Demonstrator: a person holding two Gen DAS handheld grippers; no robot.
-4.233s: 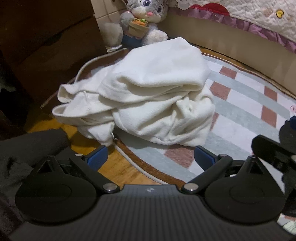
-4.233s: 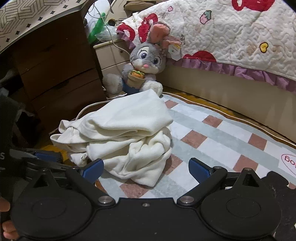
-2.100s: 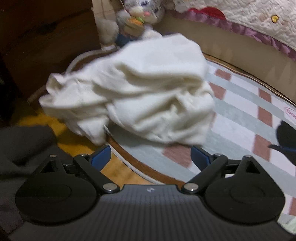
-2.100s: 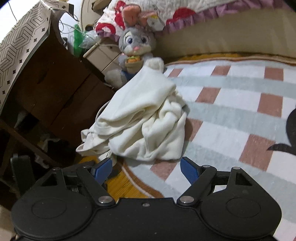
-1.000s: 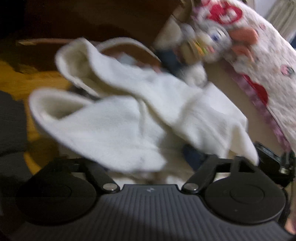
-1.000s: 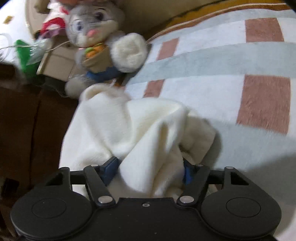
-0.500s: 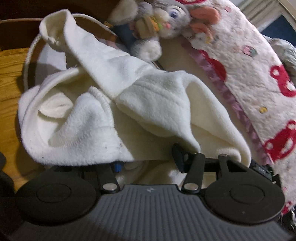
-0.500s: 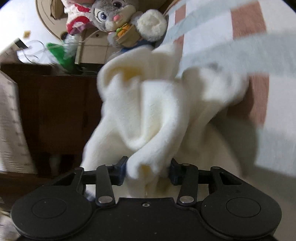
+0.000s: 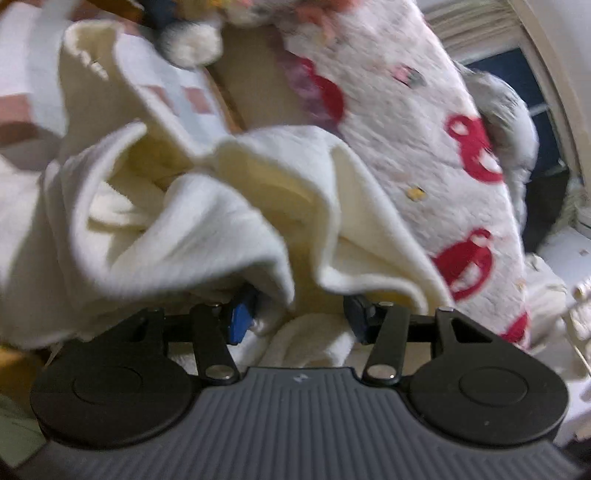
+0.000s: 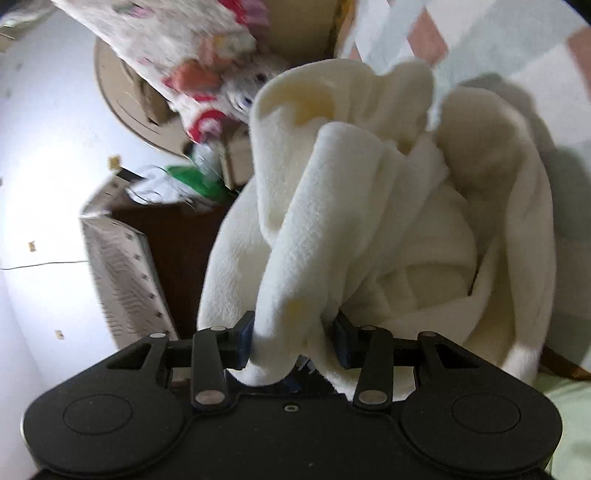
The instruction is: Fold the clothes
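A cream fleece garment [image 9: 207,221] fills the left wrist view, bunched in folds and lifted off the floor. My left gripper [image 9: 299,314] is shut on a fold of it; the cloth covers most of the jaws. The same cream garment [image 10: 369,221] hangs in a thick roll in the right wrist view. My right gripper [image 10: 293,339] is shut on a bunched fold of it, with the blue pads pressed against both sides. Both views are blurred by motion.
A checked pink, grey and white rug [image 10: 480,33] lies below. A bed with a white quilt with red prints [image 9: 424,122] stands behind. A grey plush rabbit [image 9: 192,40] sits by the bed. A dark wooden cabinet [image 10: 177,251] stands at the left.
Both grippers have lifted the garment higher and tilted; the views swung toward the bed and wall. The cloth hangs looser and more spread than half a second ago.
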